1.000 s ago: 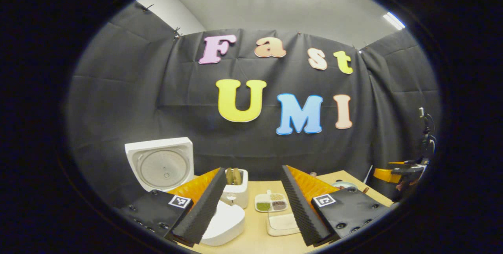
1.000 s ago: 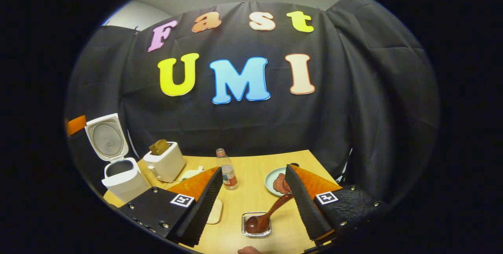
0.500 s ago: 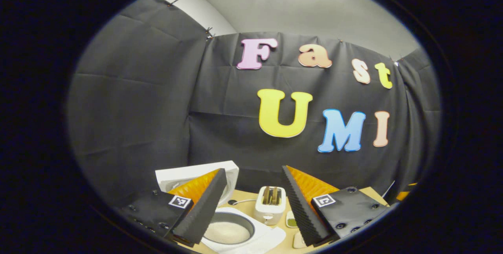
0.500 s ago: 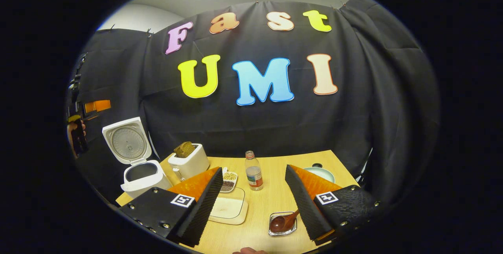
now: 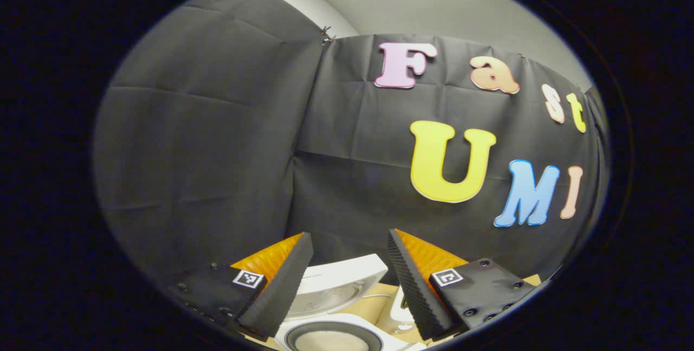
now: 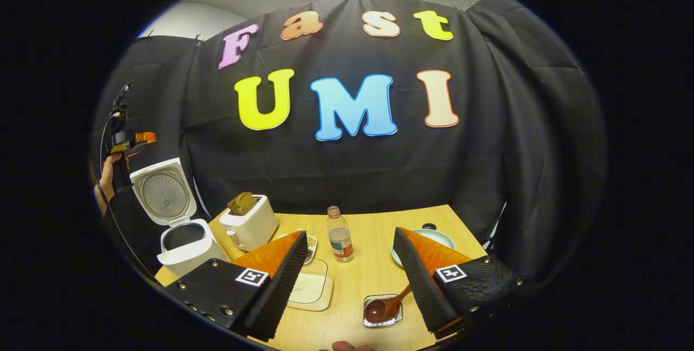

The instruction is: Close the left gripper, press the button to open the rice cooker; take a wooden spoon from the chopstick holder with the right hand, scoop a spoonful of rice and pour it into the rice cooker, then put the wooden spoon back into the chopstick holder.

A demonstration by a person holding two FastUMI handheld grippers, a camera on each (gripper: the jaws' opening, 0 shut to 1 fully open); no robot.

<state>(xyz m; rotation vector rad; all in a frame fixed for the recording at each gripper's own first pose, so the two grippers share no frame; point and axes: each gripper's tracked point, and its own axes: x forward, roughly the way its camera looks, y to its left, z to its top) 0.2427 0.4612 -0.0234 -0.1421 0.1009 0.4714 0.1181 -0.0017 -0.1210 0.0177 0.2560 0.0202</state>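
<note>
Starting at the far left of the right gripper view, my left tool (image 6: 142, 136) hangs high above the bench (image 6: 368, 275), held in my hand (image 6: 111, 174) just left of the rice cooker's raised lid. In the left gripper view that tool (image 5: 347, 264) has its fingers apart with nothing between them, and past them I see the rice cooker (image 5: 336, 334) from above, its pot holding pale rice and its lid tipped back.

In the right gripper view the rice cooker (image 6: 187, 248) stands open at the left edge of the bench, lid upright. Just right of it sits a white toaster (image 6: 250, 226) with bread (image 6: 242, 203) sticking out of the slots. Nearer me, a flat tray of rice (image 6: 310, 288) lies partly behind my right tool's left finger, with a small divided dish (image 6: 311, 242) of grains just beyond it. A clear bottle (image 6: 340, 241) stands upright near the middle. My right tool (image 6: 349, 286) is low over the near edge, fingers spread wide and gripping nothing. Between them, closer to the right finger, the wooden spoon (image 6: 382, 307) rests bowl-down in the chopstick holder (image 6: 384, 312), its handle leaning right toward that finger. A pale green plate (image 6: 436, 237) lies farther back at the right.
</note>
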